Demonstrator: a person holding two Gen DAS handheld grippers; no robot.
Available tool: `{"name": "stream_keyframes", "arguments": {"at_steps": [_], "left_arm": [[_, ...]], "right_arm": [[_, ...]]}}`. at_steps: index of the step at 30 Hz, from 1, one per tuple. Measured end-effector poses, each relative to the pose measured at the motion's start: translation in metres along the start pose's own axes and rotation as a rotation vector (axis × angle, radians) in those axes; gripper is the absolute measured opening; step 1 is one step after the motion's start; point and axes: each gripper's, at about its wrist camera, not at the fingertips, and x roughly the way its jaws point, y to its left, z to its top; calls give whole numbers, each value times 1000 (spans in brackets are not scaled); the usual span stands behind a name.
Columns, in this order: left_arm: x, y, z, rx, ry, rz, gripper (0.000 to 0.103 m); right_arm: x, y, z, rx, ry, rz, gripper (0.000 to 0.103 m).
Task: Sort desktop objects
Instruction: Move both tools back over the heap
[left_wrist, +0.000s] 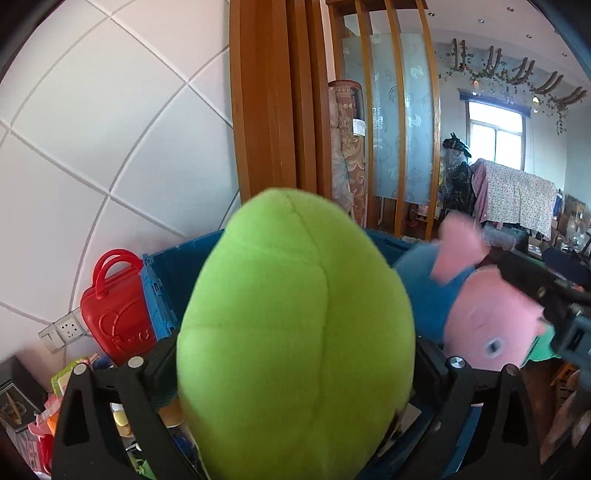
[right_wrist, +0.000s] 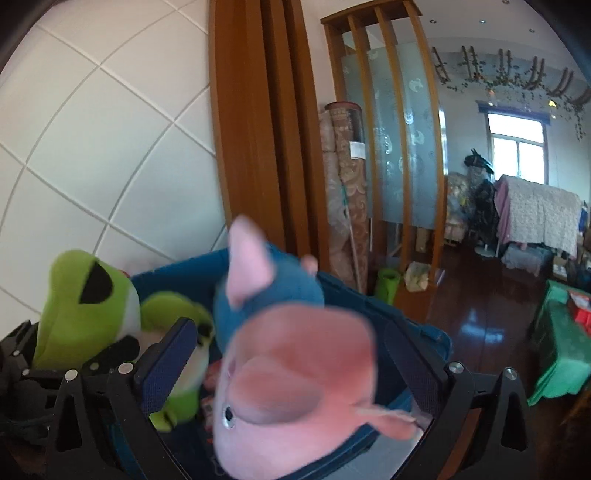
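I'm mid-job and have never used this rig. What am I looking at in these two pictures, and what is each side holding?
There is no robot arm here. A person carries a two-finger gripper in each hand, and each gripper has a wide-angle camera looking along its fingers, so you get one picture per hand.

Left camera: the left gripper has its black fingers spread wide, with a green plush frog filling the gap. Whether the pads press on it cannot be told.

Right camera: the right gripper is open. A pink pig plush in a blue top sits between the fingers, blurred, with a visible gap at the left pad, so it is not gripped.

Both toys are over a blue crate. A red toy case stands beside the crate by the wall. The desk itself barely shows.
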Motion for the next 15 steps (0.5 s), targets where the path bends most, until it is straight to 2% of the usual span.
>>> {"name": "stream_keyframes", "arguments": {"at_steps": [2, 8, 11, 15], "left_arm": [[-5, 8, -13, 2, -20, 23, 102], [-26, 40, -14, -6, -57, 39, 103], [-21, 50, -3, -19, -67, 52, 103], [-34, 78, -16, -60, -72, 75, 103]], "right_arm": [[-1, -4, -1, 6, 2, 3, 103], [-7, 5, -11, 21, -22, 32, 103], [-13, 21, -16, 7, -26, 64, 103], [-20, 49, -20, -17, -49, 119, 103]]}}
